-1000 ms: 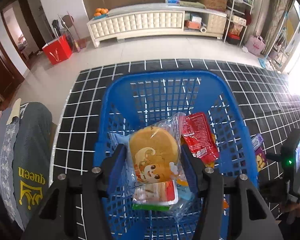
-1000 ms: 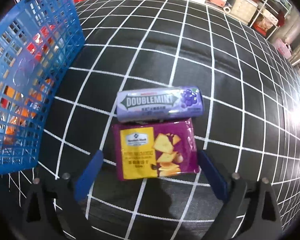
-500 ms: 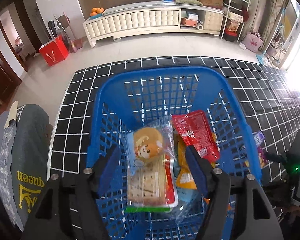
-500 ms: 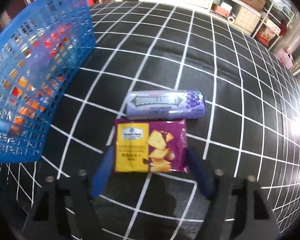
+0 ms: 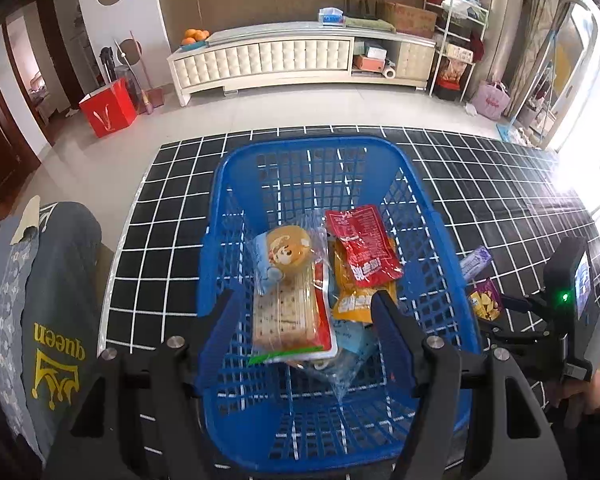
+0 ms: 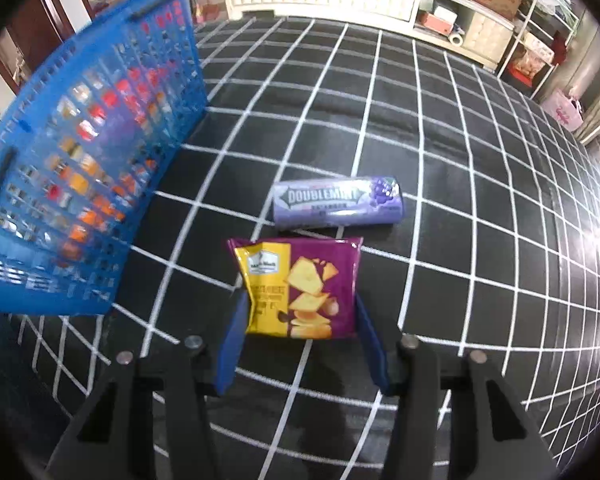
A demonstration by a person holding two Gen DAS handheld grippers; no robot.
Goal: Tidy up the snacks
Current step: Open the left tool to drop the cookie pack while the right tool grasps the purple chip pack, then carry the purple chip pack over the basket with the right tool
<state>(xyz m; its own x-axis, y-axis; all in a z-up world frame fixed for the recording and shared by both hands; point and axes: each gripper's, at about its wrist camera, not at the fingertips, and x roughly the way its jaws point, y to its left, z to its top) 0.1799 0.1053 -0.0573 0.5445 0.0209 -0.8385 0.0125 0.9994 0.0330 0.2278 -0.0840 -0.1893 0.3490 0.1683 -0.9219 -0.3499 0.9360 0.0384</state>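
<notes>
Black cloth with a white grid covers the tabletop (image 6: 440,128). On it the right gripper (image 6: 300,320) holds a purple and yellow chip packet (image 6: 300,288) between narrowed fingers. I would carry it level over the blue plastic basket (image 5: 432,240) rim before releasing. The left gripper (image 5: 304,312) hangs wide and empty above the snacks there.

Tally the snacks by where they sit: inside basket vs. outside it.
Inside the blue basket: 5 visible (bun pack, cracker pack, red pouch, orange pouch, clear wrapper); anything under the pile cannot be told
Outside: 2 (Doublemint pack, purple chip bag)
Total: 7
</notes>
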